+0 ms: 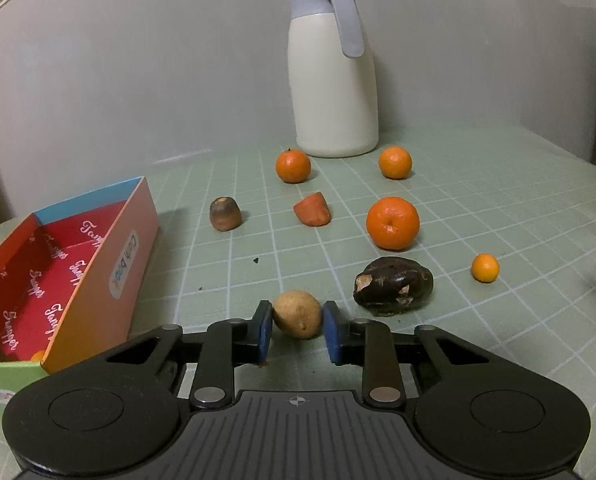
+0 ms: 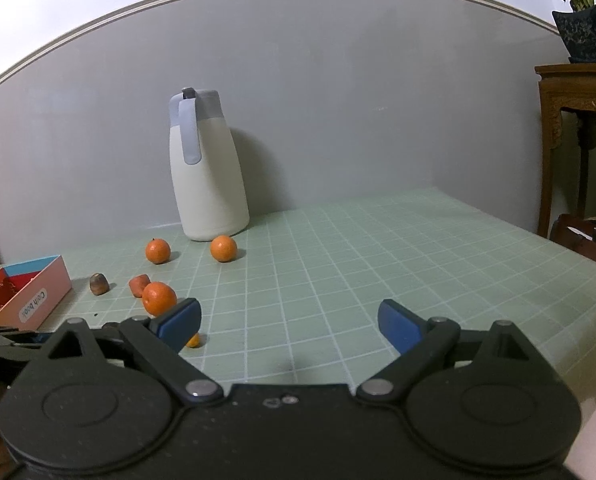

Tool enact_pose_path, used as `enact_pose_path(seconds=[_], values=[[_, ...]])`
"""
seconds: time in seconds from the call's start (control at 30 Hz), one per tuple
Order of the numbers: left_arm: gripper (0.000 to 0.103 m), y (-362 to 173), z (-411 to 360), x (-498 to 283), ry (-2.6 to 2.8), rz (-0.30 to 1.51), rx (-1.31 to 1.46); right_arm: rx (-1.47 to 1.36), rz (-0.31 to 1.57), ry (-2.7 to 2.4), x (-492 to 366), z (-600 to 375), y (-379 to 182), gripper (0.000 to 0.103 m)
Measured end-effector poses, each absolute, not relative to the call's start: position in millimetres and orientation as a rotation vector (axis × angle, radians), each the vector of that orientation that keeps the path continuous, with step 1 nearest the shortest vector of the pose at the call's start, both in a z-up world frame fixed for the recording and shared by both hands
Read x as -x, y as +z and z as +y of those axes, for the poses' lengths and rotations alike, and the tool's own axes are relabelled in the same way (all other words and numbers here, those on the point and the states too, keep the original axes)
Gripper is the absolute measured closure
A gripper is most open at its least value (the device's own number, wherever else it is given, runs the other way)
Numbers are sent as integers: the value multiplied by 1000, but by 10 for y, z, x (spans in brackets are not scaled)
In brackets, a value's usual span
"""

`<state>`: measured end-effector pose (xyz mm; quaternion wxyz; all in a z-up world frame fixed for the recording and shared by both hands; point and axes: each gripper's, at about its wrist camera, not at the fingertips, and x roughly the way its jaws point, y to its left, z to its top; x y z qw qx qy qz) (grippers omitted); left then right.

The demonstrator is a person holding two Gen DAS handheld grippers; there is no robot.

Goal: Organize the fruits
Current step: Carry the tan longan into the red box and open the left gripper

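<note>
Broadly, a green gridded table (image 1: 478, 200) fills both views and runs back to a grey wall. Tallest on it is a white jug (image 1: 334, 80) with a grey lid and handle, standing upright at the back near the wall. At the left edge sits an open red box (image 1: 97, 248), its inside printed with white script; something orange shows in its near corner, too little to name.

Next in size, the left gripper (image 1: 298, 326) lies low at the near edge, its blue pads closed on a tan fruit (image 1: 298, 314) that rests on the table, one pad touching each side. No earlier view is given, so only that grip can be told. The right gripper (image 2: 289, 326) hangs over bare table well right of the fruit, jaws wide apart with nothing between them.

Just right of the tan fruit lies a dark fruit (image 1: 394, 286) with pale torn patches. Beyond it sits a big orange (image 1: 393, 222). Two mid-sized oranges stand near the jug's base, one left (image 1: 293, 166) and one right (image 1: 395, 163). Between them and the grippers lie a carrot stub (image 1: 313, 210) and, nearer the box, a brown stub (image 1: 225, 214). Smallest, a kumquat (image 1: 485, 267) sits apart at the right.
</note>
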<state>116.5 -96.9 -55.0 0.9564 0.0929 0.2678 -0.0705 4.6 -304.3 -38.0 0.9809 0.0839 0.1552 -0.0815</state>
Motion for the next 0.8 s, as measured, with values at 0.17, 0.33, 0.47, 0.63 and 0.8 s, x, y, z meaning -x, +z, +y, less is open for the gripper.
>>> enact_pose_path(seconds=[0.17, 0.33, 0.47, 0.63, 0.8], values=[[75, -557, -939, -1126, -139, 535, -193, -162, 315, -160, -61, -3025, -382, 8], [76, -491, -879, -1086, -130, 511, -185, -151, 318, -158, -58, -2995, -385, 8], [76, -415, -816, -1042, -130, 492, -175, -146, 323, -157, -68, -2972, -390, 8], [76, -288, -723, -958, -121, 451, -175, -133, 326, -153, -75, -2920, -396, 8], [76, -140, -563, -908, -99, 414, -164, -119, 330, -138, -108, -2836, -397, 8]])
